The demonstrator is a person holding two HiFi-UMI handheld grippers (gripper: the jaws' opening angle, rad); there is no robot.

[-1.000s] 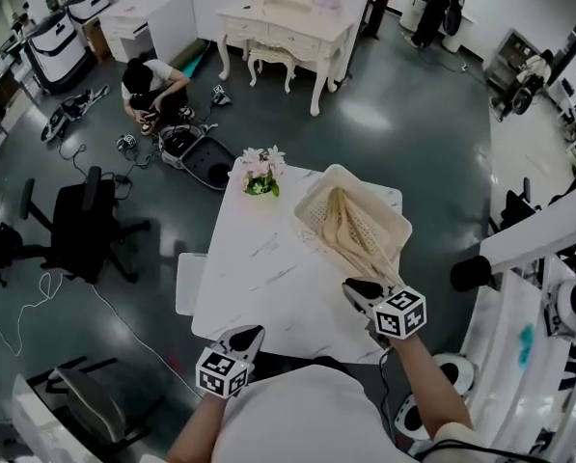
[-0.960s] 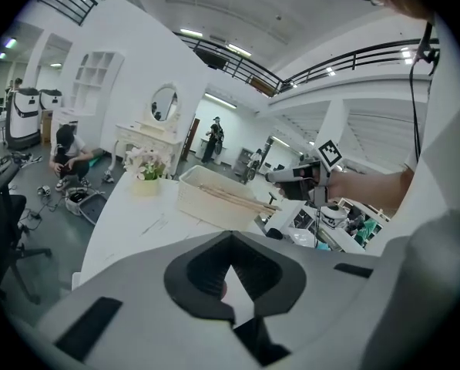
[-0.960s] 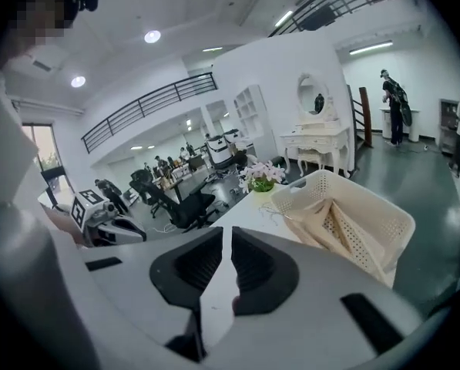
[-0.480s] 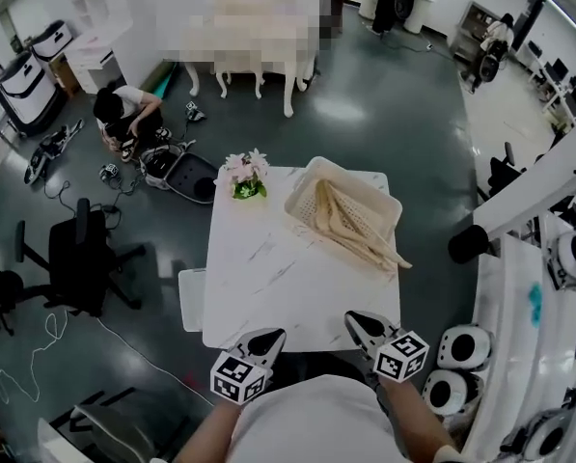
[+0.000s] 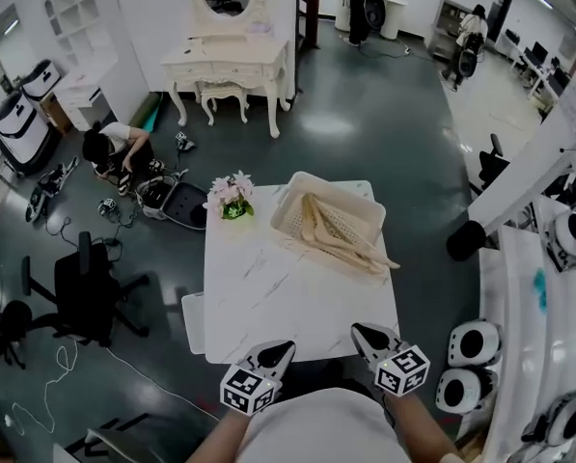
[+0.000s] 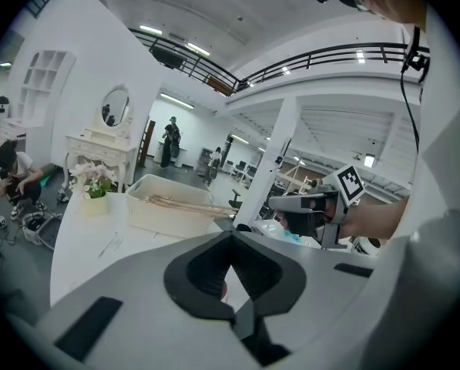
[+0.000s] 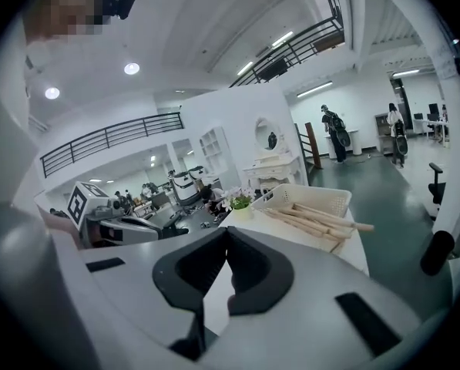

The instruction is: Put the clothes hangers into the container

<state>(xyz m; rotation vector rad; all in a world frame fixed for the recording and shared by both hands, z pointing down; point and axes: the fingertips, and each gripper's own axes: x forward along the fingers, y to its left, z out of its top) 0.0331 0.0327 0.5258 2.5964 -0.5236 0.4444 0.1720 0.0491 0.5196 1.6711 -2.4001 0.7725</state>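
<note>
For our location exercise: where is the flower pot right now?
In the head view, the flower pot stands at the far left corner of the white table, just left of the white basket holding the wooden hangers.

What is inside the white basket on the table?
Wooden hangers lie piled in the basket, some ends sticking out over its rim. The basket bottom under them is covered, and their number cannot be counted.

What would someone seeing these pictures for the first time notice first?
The white container at the white table's far right corner, with wooden hangers piled in it and some poking over its rim. Next, the left gripper and right gripper, both shut and empty, by the table's near edge, and the pink flowers at its far left corner.
</note>
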